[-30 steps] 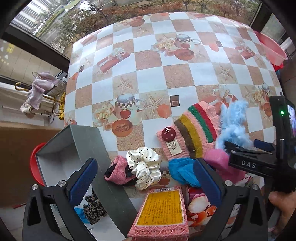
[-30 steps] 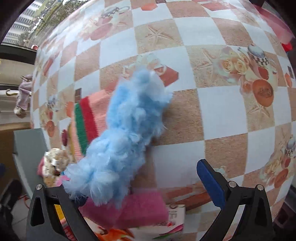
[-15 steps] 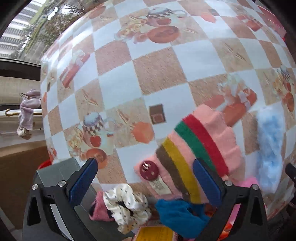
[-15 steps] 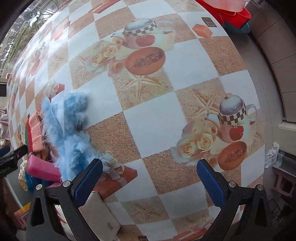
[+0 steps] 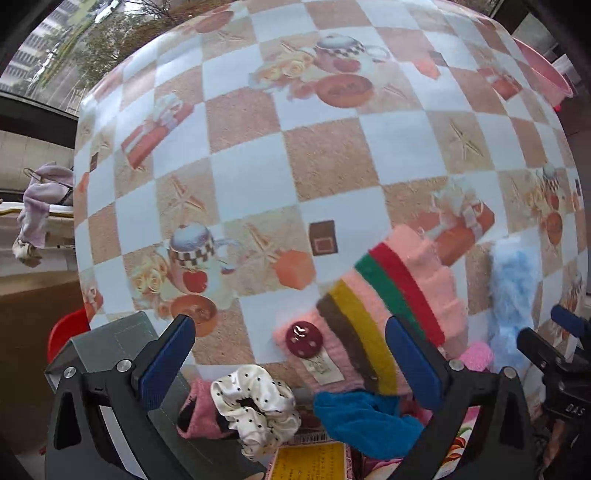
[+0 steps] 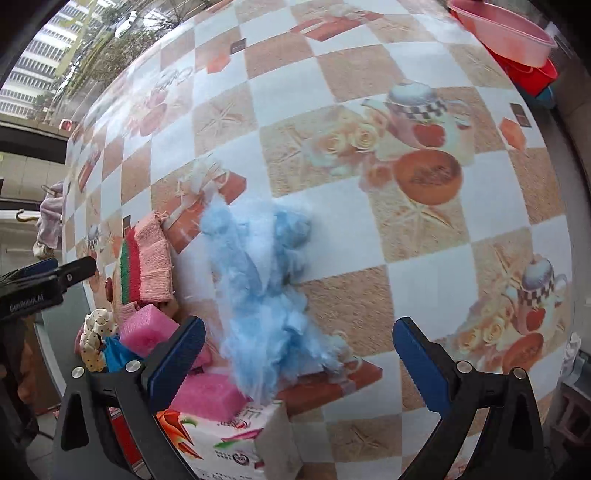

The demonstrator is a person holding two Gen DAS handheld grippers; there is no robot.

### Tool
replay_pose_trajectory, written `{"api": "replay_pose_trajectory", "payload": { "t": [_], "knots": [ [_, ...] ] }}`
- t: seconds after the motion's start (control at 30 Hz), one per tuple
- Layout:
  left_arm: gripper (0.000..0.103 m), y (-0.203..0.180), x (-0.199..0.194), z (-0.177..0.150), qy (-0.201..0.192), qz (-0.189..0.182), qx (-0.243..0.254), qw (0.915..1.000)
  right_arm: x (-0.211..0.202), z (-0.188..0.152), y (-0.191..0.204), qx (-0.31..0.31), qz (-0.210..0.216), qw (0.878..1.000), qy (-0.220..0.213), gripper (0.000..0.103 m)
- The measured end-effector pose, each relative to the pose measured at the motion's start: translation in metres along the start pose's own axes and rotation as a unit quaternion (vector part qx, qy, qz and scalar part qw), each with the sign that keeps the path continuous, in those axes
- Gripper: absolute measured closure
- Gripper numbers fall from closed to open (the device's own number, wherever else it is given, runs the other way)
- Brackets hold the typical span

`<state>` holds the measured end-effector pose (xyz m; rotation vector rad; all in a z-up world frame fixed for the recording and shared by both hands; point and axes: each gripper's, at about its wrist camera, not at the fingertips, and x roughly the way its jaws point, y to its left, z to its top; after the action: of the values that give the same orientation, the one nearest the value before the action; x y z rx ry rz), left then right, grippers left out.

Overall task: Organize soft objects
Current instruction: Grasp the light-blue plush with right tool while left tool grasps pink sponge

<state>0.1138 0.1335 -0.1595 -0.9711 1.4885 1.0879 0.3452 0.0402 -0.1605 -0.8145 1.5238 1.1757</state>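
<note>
My left gripper (image 5: pixel 291 360) stands open above a pile of soft things: a striped pink knit piece (image 5: pixel 388 299) with a dark red button, a white polka-dot scrunchie (image 5: pixel 255 406), a blue cloth (image 5: pixel 365 417) and a small pink knit item (image 5: pixel 199 410). A fluffy light-blue piece (image 5: pixel 511 291) lies to the right. In the right wrist view the same fluffy light-blue piece (image 6: pixel 262 291) lies between the fingers of my open right gripper (image 6: pixel 299 354), which hold nothing. Pink sponges (image 6: pixel 207 397) and the striped knit piece (image 6: pixel 147 258) sit to its left.
A grey open box (image 5: pixel 107 347) stands at the table's near-left edge. A yellow-labelled pack (image 5: pixel 310 461) and a printed tissue pack (image 6: pixel 229 443) lie at the front. Pink and red basins (image 6: pixel 509 33) sit off the far right corner. The checkered tablecloth (image 5: pixel 332 155) stretches beyond.
The right gripper swung back left, so the fluffy blue piece is again between its fingers. The left gripper shifted slightly, keeping the striped knit piece and scrunchie below it.
</note>
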Motion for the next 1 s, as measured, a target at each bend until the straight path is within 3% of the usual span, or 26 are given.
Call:
{"api": "replay_pose_trajectory", "payload": {
  "t": [0.2, 0.27, 0.37, 0.4, 0.53, 0.63, 0.73, 0.8, 0.87, 0.93, 1.0],
  "knots": [
    [0.0, -0.014, -0.003, -0.016, 0.016, -0.02, -0.008, 0.9996, 0.034, 0.011, 0.019, -0.041, -0.043, 0.998, 0.024, 0.0],
    [0.0, -0.023, -0.009, -0.022, 0.012, -0.021, 0.005, 0.9997, 0.038, 0.007, 0.02, -0.048, -0.058, 0.997, 0.027, 0.01],
    [0.0, -0.038, -0.017, -0.029, 0.005, -0.022, 0.024, 0.9995, 0.035, 0.001, 0.024, -0.072, -0.09, 0.993, 0.008, 0.048],
    [0.0, -0.044, -0.019, -0.031, 0.003, -0.018, 0.03, 0.9994, 0.031, 0.0, 0.024, -0.081, -0.092, 0.992, 0.0, 0.072],
    [0.0, -0.079, -0.037, -0.046, -0.031, 0.021, 0.074, 0.9966, 0.02, -0.001, 0.013, -0.054, -0.056, 0.997, -0.002, 0.072],
    [0.0, -0.107, -0.043, -0.055, -0.061, 0.057, 0.158, 0.9839, 0.008, -0.009, -0.009, -0.03, -0.035, 0.999, -0.006, 0.072],
    [0.0, -0.133, -0.033, -0.057, -0.054, 0.07, 0.223, 0.9707, -0.002, -0.019, -0.027, -0.012, -0.027, 1.0, -0.005, 0.072],
    [0.001, -0.139, -0.02, -0.058, -0.037, 0.061, 0.236, 0.9692, -0.006, -0.026, -0.04, 0.001, -0.02, 1.0, -0.002, 0.072],
    [0.013, -0.133, -0.004, -0.055, -0.015, 0.043, 0.233, 0.9714, -0.01, -0.032, -0.051, 0.013, -0.011, 1.0, 0.001, 0.072],
    [0.046, -0.129, 0.007, -0.05, 0.008, 0.027, 0.222, 0.9746, -0.013, -0.04, -0.057, 0.018, -0.006, 1.0, 0.0, 0.072],
    [0.053, -0.126, 0.007, -0.047, 0.017, 0.003, 0.206, 0.9785, -0.02, -0.045, -0.061, 0.023, 0.0, 1.0, -0.001, 0.072]
  ]
}}
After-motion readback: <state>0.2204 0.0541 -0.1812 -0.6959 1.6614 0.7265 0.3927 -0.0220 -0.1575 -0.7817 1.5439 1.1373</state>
